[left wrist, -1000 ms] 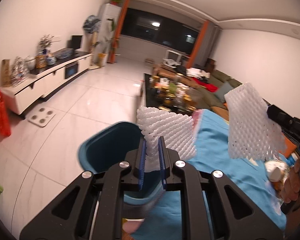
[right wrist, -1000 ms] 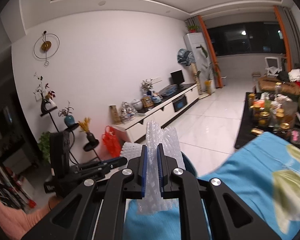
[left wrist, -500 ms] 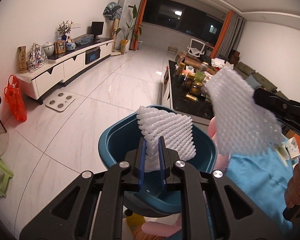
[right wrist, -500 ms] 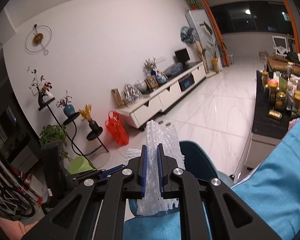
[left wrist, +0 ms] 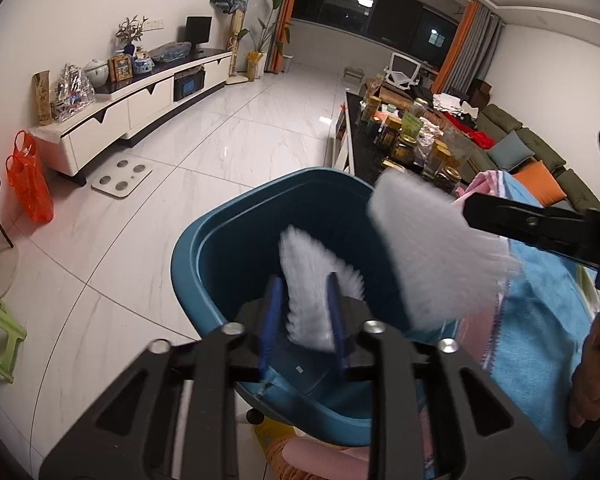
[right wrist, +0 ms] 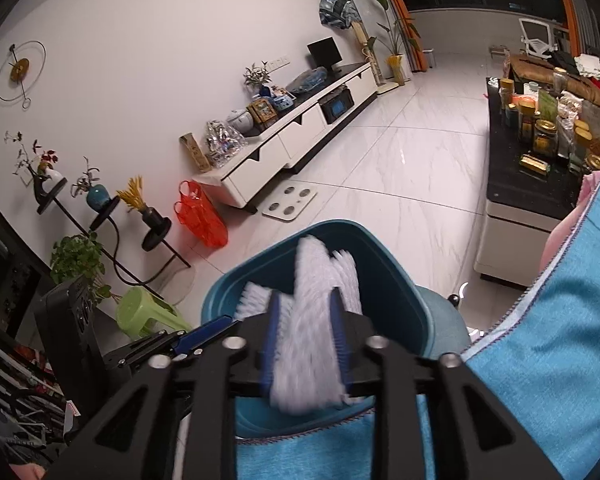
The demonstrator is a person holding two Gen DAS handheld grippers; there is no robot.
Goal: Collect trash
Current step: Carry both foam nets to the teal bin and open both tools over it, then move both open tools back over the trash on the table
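A teal trash bin (left wrist: 204, 264) stands on the white floor beside a table with a blue cloth; it also shows in the right wrist view (right wrist: 396, 280). My left gripper (left wrist: 304, 312) is over the bin mouth with its jaws spread apart, and a blurred white foam net (left wrist: 308, 280) sits loose between them. My right gripper (right wrist: 304, 340) is also over the bin with jaws spread, a second blurred white foam net (right wrist: 320, 308) between them. In the left wrist view this net (left wrist: 432, 256) shows at the right.
The blue cloth (right wrist: 548, 344) covers the table edge at the right. A black coffee table (left wrist: 400, 140) with several jars stands beyond the bin. A white TV cabinet (left wrist: 132, 104), an orange bag (left wrist: 30, 180), a scale (left wrist: 122, 178) and a green stool (right wrist: 144, 312) stand to the left.
Both grippers moved down over the bin mouth. Both sets of jaws spread apart, and the two foam nets turned blurred and loose between them.
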